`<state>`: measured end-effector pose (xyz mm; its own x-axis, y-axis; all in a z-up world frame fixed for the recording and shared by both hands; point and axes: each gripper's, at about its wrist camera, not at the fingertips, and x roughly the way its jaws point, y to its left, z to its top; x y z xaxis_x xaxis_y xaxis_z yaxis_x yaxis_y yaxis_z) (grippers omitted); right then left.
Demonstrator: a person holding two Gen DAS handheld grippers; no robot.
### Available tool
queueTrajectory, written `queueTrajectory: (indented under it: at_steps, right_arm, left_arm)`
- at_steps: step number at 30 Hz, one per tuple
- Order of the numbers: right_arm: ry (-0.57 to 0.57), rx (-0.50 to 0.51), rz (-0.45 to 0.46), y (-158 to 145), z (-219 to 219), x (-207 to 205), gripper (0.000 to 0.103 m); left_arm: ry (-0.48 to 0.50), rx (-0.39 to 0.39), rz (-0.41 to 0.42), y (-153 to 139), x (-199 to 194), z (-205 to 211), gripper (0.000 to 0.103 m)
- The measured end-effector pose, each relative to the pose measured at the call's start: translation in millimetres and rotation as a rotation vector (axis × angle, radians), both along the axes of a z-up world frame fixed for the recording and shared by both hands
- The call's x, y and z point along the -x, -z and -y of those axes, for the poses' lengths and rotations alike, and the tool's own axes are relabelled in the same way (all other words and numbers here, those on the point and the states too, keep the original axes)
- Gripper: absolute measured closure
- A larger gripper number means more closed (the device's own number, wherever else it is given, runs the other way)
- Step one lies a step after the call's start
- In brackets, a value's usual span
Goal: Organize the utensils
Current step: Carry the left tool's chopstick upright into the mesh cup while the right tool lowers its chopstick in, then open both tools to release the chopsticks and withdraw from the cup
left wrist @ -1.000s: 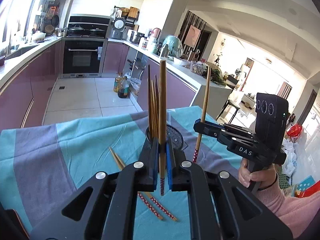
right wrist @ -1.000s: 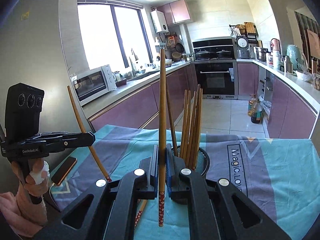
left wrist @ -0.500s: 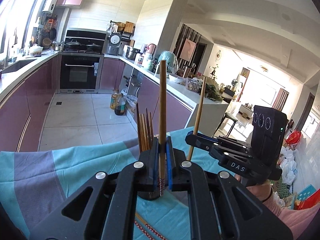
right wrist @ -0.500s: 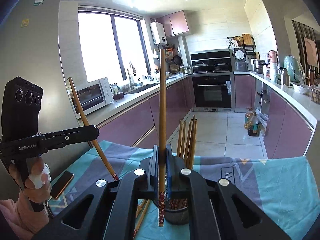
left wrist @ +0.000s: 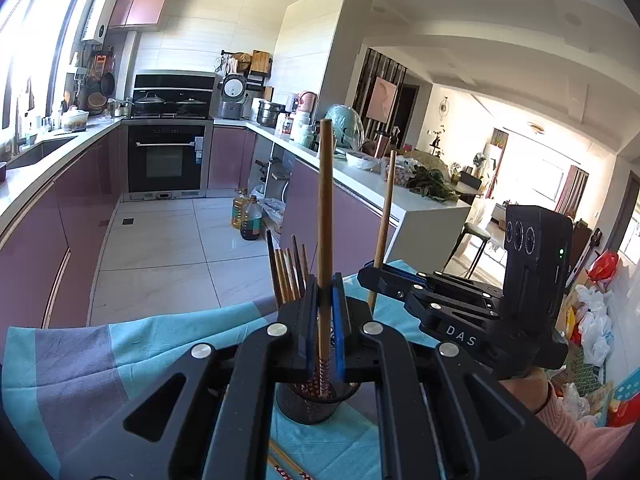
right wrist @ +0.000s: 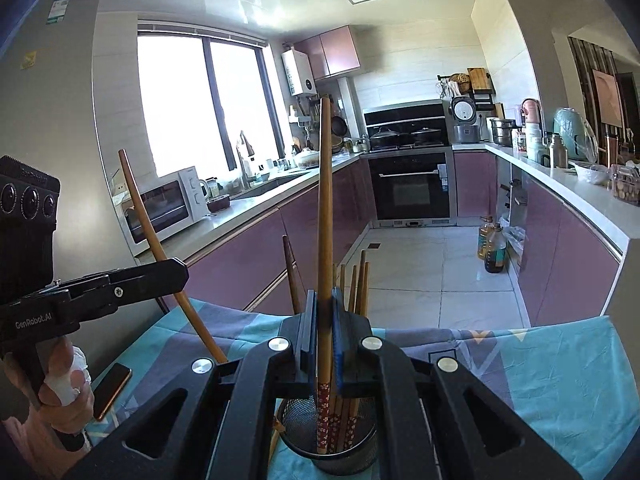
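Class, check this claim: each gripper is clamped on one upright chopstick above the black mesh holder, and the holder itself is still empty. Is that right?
Not quite: the black mesh holder is not empty. The right wrist view shows several chopsticks already standing in it. The rest holds: the right gripper and the left gripper are each clamped on one upright chopstick above it.

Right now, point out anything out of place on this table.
A phone lies on the teal cloth by the left hand, and it is no utensil. Loose chopsticks lie flat on the cloth, outside the mesh holder. Each gripper holds one chopstick upright over that holder. Nothing looks spilled or broken.
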<state>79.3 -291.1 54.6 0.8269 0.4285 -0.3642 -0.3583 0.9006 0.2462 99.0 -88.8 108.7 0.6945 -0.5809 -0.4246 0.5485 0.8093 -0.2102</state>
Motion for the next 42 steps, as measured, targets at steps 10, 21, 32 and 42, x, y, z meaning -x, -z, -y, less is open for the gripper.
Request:
queueTrajectory:
  at_steps: [10, 21, 32, 42]
  right_arm:
    - [0.002, 0.020, -0.058, 19, -13, -17, 0.097]
    - [-0.028, 0.052, -0.139, 41, -18, -19, 0.097]
    - [-0.036, 0.076, -0.218, 57, -22, -32, 0.096]
    - [-0.036, 0.055, -0.227, 60, -20, -37, 0.095]
  left_arm:
    - [-0.003, -0.098, -0.036, 12, -10, 28, 0.096]
    - [0.030, -0.165, -0.130, 35, -29, 37, 0.096]
    - [0.033, -0.194, -0.235, 60, -70, 42, 0.095]
    - [0.018, -0.179, -0.268, 69, -96, 45, 0.095]
